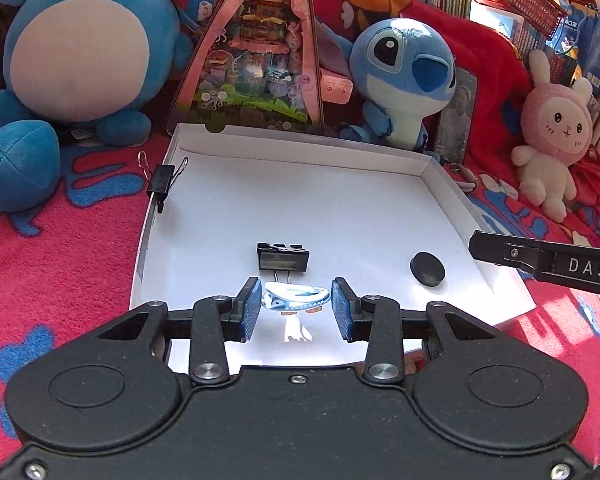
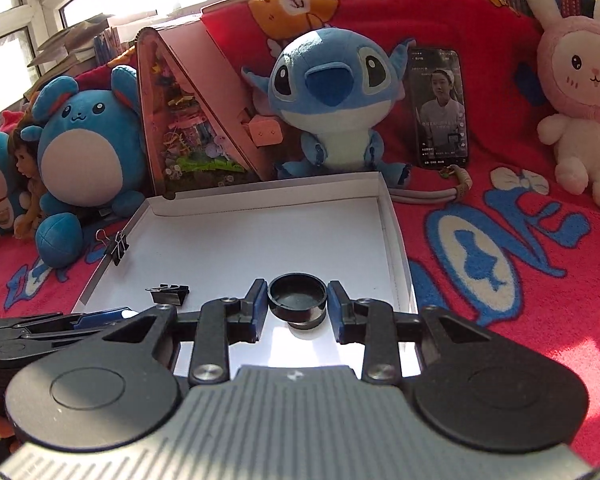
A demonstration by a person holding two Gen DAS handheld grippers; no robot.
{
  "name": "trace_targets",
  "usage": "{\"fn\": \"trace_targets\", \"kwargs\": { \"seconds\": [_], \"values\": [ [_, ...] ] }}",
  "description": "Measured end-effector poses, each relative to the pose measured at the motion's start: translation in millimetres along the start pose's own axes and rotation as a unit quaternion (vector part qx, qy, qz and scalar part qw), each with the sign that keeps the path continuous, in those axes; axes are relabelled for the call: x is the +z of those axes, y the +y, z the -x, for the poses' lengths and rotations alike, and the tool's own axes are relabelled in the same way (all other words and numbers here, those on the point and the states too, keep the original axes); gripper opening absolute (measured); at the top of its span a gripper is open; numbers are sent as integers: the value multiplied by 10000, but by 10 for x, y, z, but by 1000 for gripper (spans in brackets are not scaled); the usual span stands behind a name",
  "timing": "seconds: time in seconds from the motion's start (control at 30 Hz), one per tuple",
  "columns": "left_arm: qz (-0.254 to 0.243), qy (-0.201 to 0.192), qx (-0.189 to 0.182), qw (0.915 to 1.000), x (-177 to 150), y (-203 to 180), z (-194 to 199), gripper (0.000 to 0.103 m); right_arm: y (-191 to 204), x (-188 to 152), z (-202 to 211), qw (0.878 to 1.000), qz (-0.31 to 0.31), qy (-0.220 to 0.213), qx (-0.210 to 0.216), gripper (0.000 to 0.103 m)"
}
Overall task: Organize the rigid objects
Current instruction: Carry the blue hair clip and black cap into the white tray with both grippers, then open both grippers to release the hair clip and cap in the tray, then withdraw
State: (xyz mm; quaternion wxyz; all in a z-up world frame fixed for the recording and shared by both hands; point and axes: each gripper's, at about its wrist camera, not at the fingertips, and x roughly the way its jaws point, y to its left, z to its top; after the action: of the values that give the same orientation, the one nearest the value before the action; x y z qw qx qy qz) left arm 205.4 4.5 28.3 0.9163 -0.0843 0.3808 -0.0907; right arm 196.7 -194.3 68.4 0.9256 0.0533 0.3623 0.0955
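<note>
Left wrist view: the left gripper [image 1: 296, 309] is being held low over the near part of the white tray [image 1: 428, 168], its jaws spread on either side of a small shiny blue-and-white trinket [image 1: 296, 297] without visibly pinching it. A black binder clip [image 1: 284, 258] is lying just beyond the trinket, its wire handles reaching toward it. If the jaws are being closed now, the glossy trinket is likely to squirt out from between the blue pads [image 1: 249, 308], or the clip's handles are liable to be caught along with it.

In the right wrist view, the right gripper [image 2: 297, 307] is being held with its jaws spread around a round black cap [image 2: 298, 298], which is sitting on the tray floor toward the right wall; whether the pads are touching it cannot be told. An off-centre squeeze is likely to tip or roll the cap.

Both grippers are being worked close together, so a knock between them is a risk. Another binder clip [image 1: 162, 182] is gripping the tray's left wall, and the tray is resting on a soft red blanket [image 2: 500, 248], so a downward push is liable to tilt it and slide the loose pieces.
</note>
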Motion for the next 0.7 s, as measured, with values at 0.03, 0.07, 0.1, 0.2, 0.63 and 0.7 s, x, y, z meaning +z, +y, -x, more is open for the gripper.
{"fn": "trace_targets", "kwargs": {
  "seconds": [0.03,0.07,0.1,0.2,0.63,0.7],
  "values": [
    [-9,11,20,10000,2,-7,-27,36,9,12,-58,10000,36,85,-32,37],
    [-32,26,42,10000,5,-14,-58,36,20,17,-111,9998,70,158,-64,37],
    [-34,45,70,10000,7,-19,-86,36,30,16,-171,9996,110,222,-103,37],
    [-10,58,96,9999,13,-21,-148,36,69,9,-259,9992,205,315,-144,37],
    [-136,15,251,9996,93,-34,-267,36,100,30,-545,9970,313,663,-265,37],
    [-116,7,235,9997,95,-22,-273,36,101,19,-549,9969,306,671,-257,37]
  ]
}}
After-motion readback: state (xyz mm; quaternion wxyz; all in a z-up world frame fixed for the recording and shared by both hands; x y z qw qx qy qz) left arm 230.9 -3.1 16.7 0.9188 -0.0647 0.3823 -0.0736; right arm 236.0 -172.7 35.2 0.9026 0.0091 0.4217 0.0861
